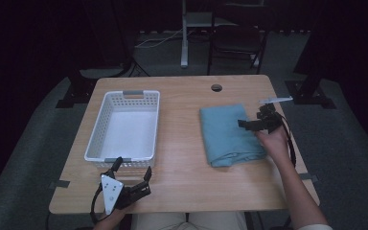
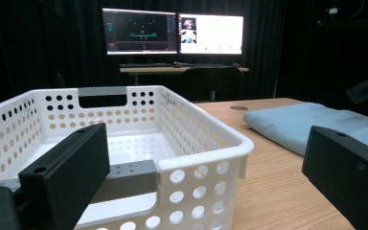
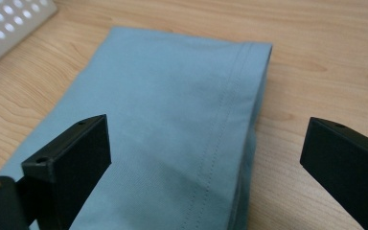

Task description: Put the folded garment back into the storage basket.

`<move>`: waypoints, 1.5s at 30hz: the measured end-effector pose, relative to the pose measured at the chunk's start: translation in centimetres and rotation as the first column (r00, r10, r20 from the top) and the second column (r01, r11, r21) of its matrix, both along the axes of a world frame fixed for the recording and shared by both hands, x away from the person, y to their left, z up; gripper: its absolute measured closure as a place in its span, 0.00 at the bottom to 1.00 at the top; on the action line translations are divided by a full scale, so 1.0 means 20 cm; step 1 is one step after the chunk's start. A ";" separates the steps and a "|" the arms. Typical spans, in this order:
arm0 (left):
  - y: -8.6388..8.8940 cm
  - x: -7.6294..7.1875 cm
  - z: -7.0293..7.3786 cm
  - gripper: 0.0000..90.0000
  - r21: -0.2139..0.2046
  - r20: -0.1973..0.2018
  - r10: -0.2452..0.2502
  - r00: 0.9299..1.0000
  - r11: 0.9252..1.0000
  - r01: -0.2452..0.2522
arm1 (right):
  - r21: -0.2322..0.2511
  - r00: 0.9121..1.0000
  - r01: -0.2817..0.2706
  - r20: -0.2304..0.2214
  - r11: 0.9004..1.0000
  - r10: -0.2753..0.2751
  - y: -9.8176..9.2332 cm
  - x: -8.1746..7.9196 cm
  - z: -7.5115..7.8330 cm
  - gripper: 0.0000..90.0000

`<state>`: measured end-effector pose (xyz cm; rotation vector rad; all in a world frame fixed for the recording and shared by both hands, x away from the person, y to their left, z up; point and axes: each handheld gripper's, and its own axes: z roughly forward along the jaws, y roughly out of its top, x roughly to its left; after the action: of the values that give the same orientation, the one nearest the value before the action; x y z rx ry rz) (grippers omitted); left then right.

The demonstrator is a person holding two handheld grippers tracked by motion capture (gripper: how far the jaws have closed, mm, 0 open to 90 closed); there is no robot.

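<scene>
A folded blue-grey cloth lies flat on the right half of the wooden table. My right gripper hovers open over the cloth's right edge. In the right gripper view its jaws stand wide apart, straddling the stitched hem of the cloth, with nothing held. A white perforated basket stands empty on the left half. My left gripper rests open near the table's front edge, just before the basket's near wall. In the left gripper view it looks over the basket rim towards the cloth.
A round cable hole sits at the table's back edge, and a small white piece lies near the back right corner. Bare wood separates basket and cloth. A dark chair stands behind the table. Two lit monitors glow far off.
</scene>
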<state>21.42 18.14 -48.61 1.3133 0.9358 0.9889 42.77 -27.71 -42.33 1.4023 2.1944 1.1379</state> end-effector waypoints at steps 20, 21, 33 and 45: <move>0.00 0.00 0.00 0.04 0.000 0.000 0.000 1.000 1.000 0.000 | -0.034 0.988 -0.031 -0.151 0.999 0.025 0.01 0.07 -0.13 0.04; 0.00 0.00 0.00 0.04 0.000 0.000 0.000 1.000 1.000 0.000 | -0.035 0.987 -0.033 -0.156 0.999 0.027 0.01 0.07 -0.14 0.04; 0.00 0.00 0.00 0.04 0.000 0.001 0.000 1.000 1.000 0.000 | -0.015 0.979 -0.094 -0.185 0.995 0.089 0.02 0.08 -0.18 0.04; 0.00 0.00 0.00 0.04 0.001 0.000 0.001 1.000 1.000 -0.001 | -0.078 0.964 -0.239 -0.139 0.968 0.227 0.13 0.00 -0.17 0.49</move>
<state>21.41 18.15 -48.61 1.3135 0.9363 0.9907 42.72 -25.19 -45.74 1.2346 2.5244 1.0268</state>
